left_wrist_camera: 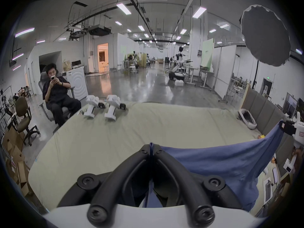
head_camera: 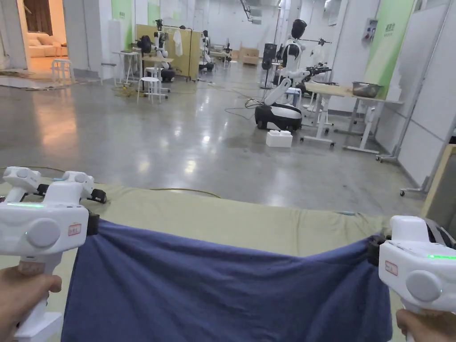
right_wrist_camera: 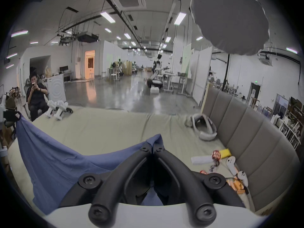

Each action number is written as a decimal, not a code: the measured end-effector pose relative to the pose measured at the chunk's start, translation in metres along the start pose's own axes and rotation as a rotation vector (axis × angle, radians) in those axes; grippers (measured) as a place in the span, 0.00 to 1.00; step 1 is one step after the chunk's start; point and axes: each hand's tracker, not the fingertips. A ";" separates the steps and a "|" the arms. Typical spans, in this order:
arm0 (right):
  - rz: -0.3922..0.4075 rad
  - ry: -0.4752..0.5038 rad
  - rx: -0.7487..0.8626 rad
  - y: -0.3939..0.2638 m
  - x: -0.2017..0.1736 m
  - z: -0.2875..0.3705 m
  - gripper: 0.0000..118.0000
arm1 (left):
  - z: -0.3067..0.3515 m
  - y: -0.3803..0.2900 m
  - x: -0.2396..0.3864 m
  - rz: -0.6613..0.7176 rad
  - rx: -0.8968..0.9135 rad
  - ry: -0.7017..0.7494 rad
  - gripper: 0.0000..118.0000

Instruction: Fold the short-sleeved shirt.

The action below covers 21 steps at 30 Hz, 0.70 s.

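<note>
Blue shirt (head_camera: 222, 294) hangs spread across lower frame above bed (head_camera: 249, 222); left tool (left_wrist_camera: 151, 146) and right tool (right_wrist_camera: 152, 145) each clamped on its top edge. No fold visible yet.

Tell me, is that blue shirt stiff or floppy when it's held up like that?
Probably floppy: the blue shirt sags between the left gripper and right gripper, each shut on its top edge. It looks light, hanging from two small pinches. Laid on the beige sheet, it would likely wrinkle.

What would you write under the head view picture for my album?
Two grippers, left and right, hold a blue shirt stretched above a beige sheet.
</note>
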 end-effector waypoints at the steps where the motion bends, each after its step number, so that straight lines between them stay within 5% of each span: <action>1: -0.006 0.001 0.020 0.012 0.002 0.002 0.03 | 0.002 0.012 -0.001 0.005 0.011 -0.004 0.04; 21: 0.026 -0.070 0.223 0.219 0.014 0.001 0.03 | 0.029 0.217 0.019 -0.034 0.215 0.035 0.04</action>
